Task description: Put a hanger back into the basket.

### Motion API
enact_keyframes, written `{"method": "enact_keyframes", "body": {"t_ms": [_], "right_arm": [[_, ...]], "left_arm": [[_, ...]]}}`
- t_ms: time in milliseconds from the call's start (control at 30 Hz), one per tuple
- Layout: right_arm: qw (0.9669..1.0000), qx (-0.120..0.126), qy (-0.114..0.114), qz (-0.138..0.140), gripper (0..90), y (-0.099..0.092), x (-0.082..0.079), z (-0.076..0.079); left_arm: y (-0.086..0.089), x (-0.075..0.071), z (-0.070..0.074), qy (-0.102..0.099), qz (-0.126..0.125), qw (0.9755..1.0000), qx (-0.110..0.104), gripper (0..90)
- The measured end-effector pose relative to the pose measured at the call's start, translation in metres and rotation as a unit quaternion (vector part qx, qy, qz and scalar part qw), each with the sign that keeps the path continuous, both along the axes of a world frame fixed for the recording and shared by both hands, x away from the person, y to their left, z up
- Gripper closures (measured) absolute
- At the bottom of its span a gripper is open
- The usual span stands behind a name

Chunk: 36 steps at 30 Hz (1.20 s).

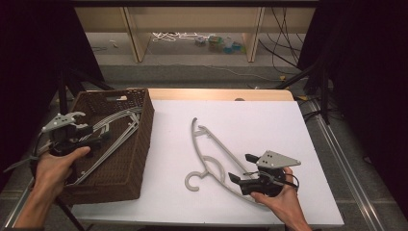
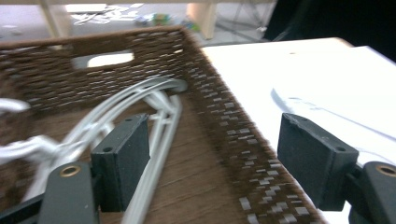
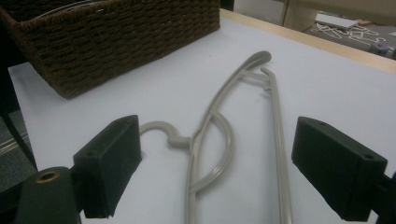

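Grey hanger (image 1: pixel 211 154) lies flat on the white table (image 1: pixel 269 125), well apart from the basket, its near end between the spread jaws of the right gripper (image 1: pixel 240 168), which do not press it. Farther left, the left gripper (image 1: pixel 98 137) hovers over the brown wicker basket (image 1: pixel 139 144), jaws wide and holding nothing, above the pale hangers (image 1: pixel 118 122) lying inside.

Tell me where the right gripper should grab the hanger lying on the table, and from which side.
Probably the near end of the hanger, where the curved arm and straight bar converge by the right gripper. It lies flat on the table, so come down from above with the open jaws straddling the thin arm. Avoid the hook: it curls away to the left, and gripping there would let the long body swing.
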State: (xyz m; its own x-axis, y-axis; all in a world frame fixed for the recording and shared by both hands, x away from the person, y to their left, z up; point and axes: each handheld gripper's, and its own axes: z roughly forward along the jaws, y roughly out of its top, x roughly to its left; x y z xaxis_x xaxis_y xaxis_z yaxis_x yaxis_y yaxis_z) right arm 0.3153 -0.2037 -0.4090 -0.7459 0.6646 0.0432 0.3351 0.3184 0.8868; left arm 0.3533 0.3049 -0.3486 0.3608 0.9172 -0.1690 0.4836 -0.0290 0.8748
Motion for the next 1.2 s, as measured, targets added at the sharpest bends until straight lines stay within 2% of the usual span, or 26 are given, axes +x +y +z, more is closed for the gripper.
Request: {"method": "enact_keyframes", "body": {"t_ms": [100, 200, 300, 333, 367, 400, 433, 500, 533, 633, 667, 700, 733, 833, 900, 1000, 1033, 1133, 1200], "right_arm": [[1.0000, 0.000, -0.001, -0.001, 16.8, 0.000, 0.000, 0.000], [1.0000, 0.003, 0.007, 0.001, 16.8, 0.001, -0.001, 0.000], [1.0000, 0.001, 0.005, 0.001, 16.8, 0.001, -0.001, 0.000], [1.0000, 0.001, 0.003, 0.000, 16.7, 0.001, -0.001, 0.000], [1.0000, 0.000, 0.003, -0.001, 16.7, 0.001, -0.001, 0.000], [1.0000, 0.000, 0.003, -0.001, 16.7, 0.001, -0.001, 0.000], [1.0000, 0.001, 0.004, -0.001, 16.7, 0.001, -0.001, 0.000], [1.0000, 0.001, 0.003, -0.002, 16.7, 0.001, -0.001, 0.000], [1.0000, 0.003, 0.005, 0.000, 16.7, 0.001, -0.001, 0.000], [1.0000, 0.003, 0.003, -0.002, 16.7, 0.002, -0.002, -0.001], [1.0000, 0.005, 0.004, 0.000, 16.7, 0.003, -0.002, -0.001], [1.0000, 0.007, 0.005, 0.001, 16.7, 0.003, -0.002, -0.001], [0.9999, 0.009, 0.005, 0.002, 16.7, 0.003, -0.002, -0.002], [1.0000, 0.008, 0.006, 0.002, 16.7, 0.003, -0.001, -0.001], [1.0000, 0.001, 0.005, -0.001, 16.7, 0.002, -0.002, -0.001], [1.0000, 0.003, 0.007, 0.002, 16.7, 0.003, -0.001, -0.002], [1.0000, 0.003, 0.007, 0.002, 16.7, 0.003, -0.001, -0.002], [1.0000, 0.004, 0.006, 0.002, 16.7, 0.003, -0.001, -0.002], [1.0000, 0.004, 0.006, 0.004, 16.7, 0.002, -0.001, -0.003]], "left_arm": [[-0.018, -0.006, 0.001, -0.011, -0.018, 0.9996, -0.021, 23.5], [-0.027, -0.009, 0.001, -0.025, -0.032, 0.9986, -0.034, 22.8], [-0.035, -0.012, 0.001, -0.041, -0.043, 0.9969, -0.053, 22.4], [-0.035, -0.012, 0.001, -0.041, -0.043, 0.9969, -0.053, 22.2], [-0.040, -0.014, -0.001, -0.045, -0.052, 0.9957, -0.061, 21.9], [-0.040, -0.014, -0.001, -0.045, -0.052, 0.9957, -0.061, 21.7], [-0.046, -0.016, -0.003, -0.053, -0.063, 0.9941, -0.071, 21.3], [-0.048, -0.016, -0.003, -0.055, -0.068, 0.9936, -0.072, 20.1], [-0.055, -0.019, -0.004, -0.062, -0.078, 0.9923, -0.074, 20.0], [-0.060, -0.021, -0.005, -0.065, -0.086, 0.9911, -0.078, 18.7], [-0.067, -0.024, -0.005, -0.074, -0.094, 0.9898, -0.077, 18.1], [-0.067, -0.024, -0.005, -0.074, -0.094, 0.9898, -0.077, 17.8], [-0.073, -0.027, -0.006, -0.082, -0.103, 0.9883, -0.077, 17.6], [-0.079, -0.029, -0.007, -0.080, -0.111, 0.9880, -0.072, 17.0], [-0.088, -0.032, -0.012, -0.085, -0.121, 0.9862, -0.074, 17.0], [-0.094, -0.034, -0.015, -0.086, -0.126, 0.9857, -0.072, 17.0], [-0.100, -0.034, -0.017, -0.089, -0.134, 0.9842, -0.074, 17.0], [-0.103, -0.035, -0.018, -0.089, -0.140, 0.9835, -0.072, 17.0], [-0.109, -0.037, -0.020, -0.095, -0.149, 0.9819, -0.068, 17.0]]}}
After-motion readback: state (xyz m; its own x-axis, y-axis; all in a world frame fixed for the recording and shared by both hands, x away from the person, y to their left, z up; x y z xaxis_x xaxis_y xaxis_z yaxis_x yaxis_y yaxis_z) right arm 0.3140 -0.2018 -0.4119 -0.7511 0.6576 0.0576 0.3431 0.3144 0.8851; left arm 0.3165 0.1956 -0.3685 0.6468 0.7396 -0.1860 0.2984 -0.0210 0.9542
